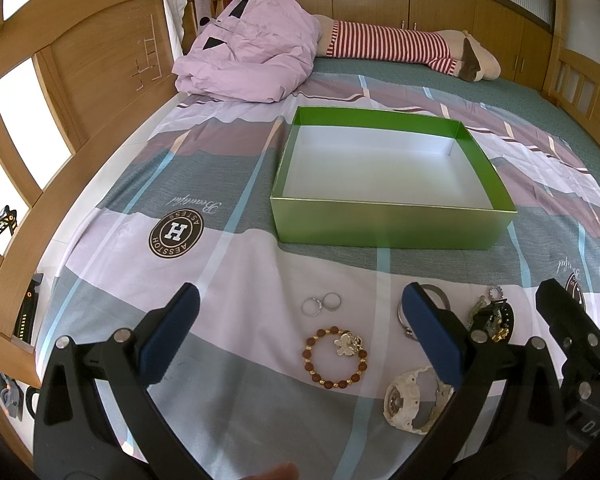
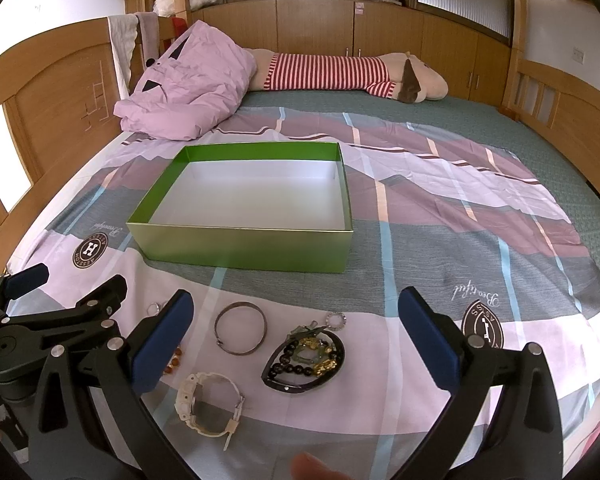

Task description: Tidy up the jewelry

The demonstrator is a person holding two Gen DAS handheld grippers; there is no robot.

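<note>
An empty green box with a white inside sits on the bed. In front of it lies jewelry: two silver rings, a brown bead bracelet with a silver charm, a white watch, a silver bangle and a dark oval piece with black beads and gold charms. My left gripper is open above the rings and bead bracelet. My right gripper is open above the bangle and dark piece.
The patterned bedsheet covers the bed. A crumpled pink duvet and a striped plush toy lie at the far end. Wooden bed frames stand on both sides.
</note>
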